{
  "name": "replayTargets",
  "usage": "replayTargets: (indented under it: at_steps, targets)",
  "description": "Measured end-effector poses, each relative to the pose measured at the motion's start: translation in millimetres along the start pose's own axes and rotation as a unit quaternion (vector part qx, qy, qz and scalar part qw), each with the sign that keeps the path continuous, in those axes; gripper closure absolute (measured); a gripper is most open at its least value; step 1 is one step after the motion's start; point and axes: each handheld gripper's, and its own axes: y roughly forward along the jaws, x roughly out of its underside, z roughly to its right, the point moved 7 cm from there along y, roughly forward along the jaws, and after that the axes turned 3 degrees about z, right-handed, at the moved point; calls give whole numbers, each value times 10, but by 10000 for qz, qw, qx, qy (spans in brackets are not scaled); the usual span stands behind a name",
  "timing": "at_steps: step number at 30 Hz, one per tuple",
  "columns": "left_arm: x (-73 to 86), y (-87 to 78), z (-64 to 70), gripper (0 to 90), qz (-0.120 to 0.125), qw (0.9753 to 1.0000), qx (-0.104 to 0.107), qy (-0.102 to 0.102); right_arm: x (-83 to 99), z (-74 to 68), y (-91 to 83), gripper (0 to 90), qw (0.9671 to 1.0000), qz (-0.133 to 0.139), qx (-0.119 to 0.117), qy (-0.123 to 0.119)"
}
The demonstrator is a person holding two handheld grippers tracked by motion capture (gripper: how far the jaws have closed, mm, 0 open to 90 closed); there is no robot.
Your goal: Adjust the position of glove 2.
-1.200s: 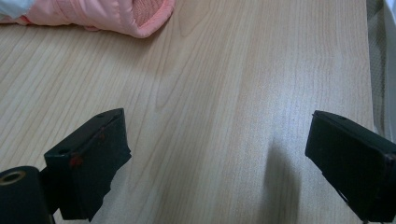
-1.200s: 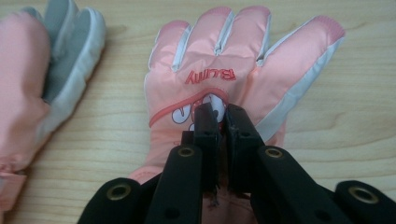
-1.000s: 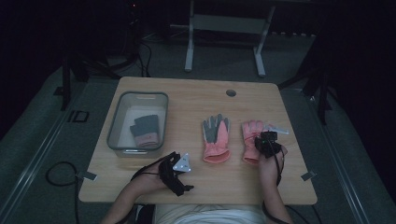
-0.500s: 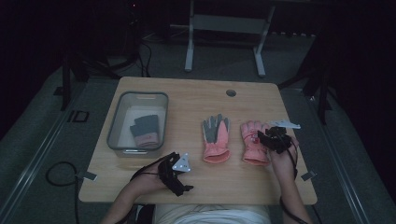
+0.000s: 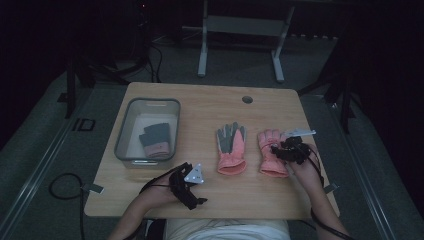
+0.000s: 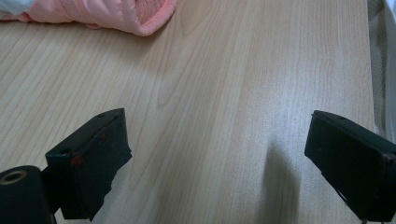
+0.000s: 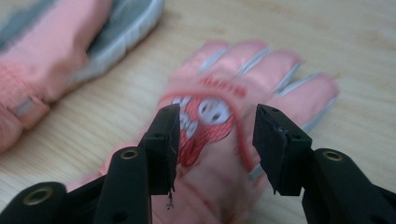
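The right gripper hovers over the back of the right-hand pink glove, which lies flat on the wooden bench with its cuff toward the person; in the right gripper view the fingers stand apart on either side of the printed patch on that pink glove, gripping nothing, though whether their tips touch the fabric cannot be told — the picture is a little blurred there. Just beside it on the person's left lies a second glove, palm up, grey over pink, its edge showing at the upper left of the right gripper view; the two gloves lie near each other but apart. The left gripper rests near the bench's front edge, in front of a clear plastic bin that holds a folded grey and pink glove; in the left gripper view its fingers are spread wide over bare wood, holding nothing, with a pink cuff lying well beyond them at the top of that view.
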Motion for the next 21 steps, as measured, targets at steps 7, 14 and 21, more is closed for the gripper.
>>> replayTargets:
  at_steps: [7, 14, 21]
  targets:
    - [5, 9, 11, 60, -23, 10000, -21, 19, 153, -74, 111, 734, 9980, -142, 382, -493]
    - [10, 16, 22, 60, -60, 10000, -50, 52, 140, -111, 134, 845, 9981, -158, 566, -209]
    - [7, 14, 23, 60, -48, 10000, -34, 59, 23, -83, 30, 863, 9985, -87, 522, 148]
